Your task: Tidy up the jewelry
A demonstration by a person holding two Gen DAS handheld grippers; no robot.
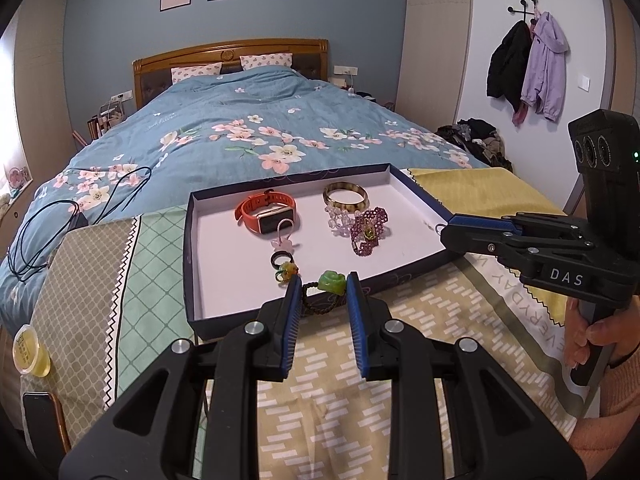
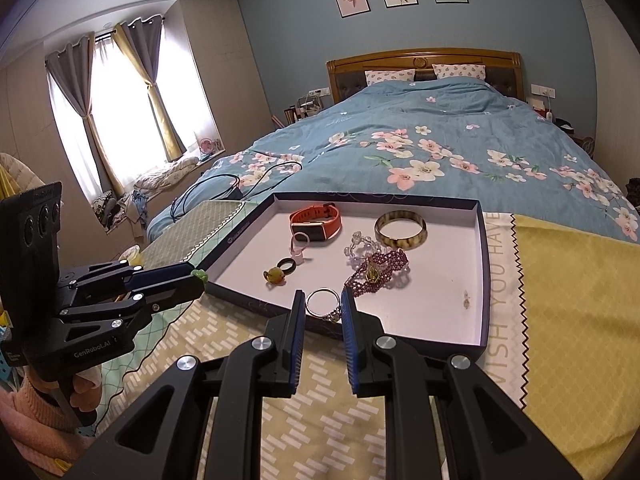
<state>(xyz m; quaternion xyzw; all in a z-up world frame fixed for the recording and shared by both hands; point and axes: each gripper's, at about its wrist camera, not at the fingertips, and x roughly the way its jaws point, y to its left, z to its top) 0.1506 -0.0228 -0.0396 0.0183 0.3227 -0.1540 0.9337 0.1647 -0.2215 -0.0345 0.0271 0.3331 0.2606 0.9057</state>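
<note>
A dark blue tray (image 1: 187, 264) (image 2: 485, 272) with a white floor lies on the cloth. My left gripper (image 1: 324, 286) (image 2: 195, 279) is shut on a green flower ring (image 1: 333, 281) with a braided band, over the tray's near edge. At the tray's right side my right gripper (image 2: 323, 299) (image 1: 444, 234) is shut on a silver ring (image 2: 322, 305). In the tray lie an orange watch (image 1: 266, 208) (image 2: 316, 220), a horn bangle (image 1: 345, 197) (image 2: 400, 229), a purple bead bracelet (image 1: 368, 230) (image 2: 378, 270), a clear bead bracelet (image 1: 338, 218), a black ring (image 1: 279, 259) (image 2: 287, 266) and a yellow bead ring (image 1: 287, 270) (image 2: 275, 276).
The tray rests on a patchwork cloth (image 1: 352, 360) at the foot of a bed with a blue flowered duvet (image 1: 240, 128). Dark cables (image 1: 48, 216) lie at the left. A phone (image 1: 42, 420) and a small yellow tub (image 1: 30, 350) sit at the cloth's left edge. A hand (image 1: 588, 320) holds the right gripper's handle.
</note>
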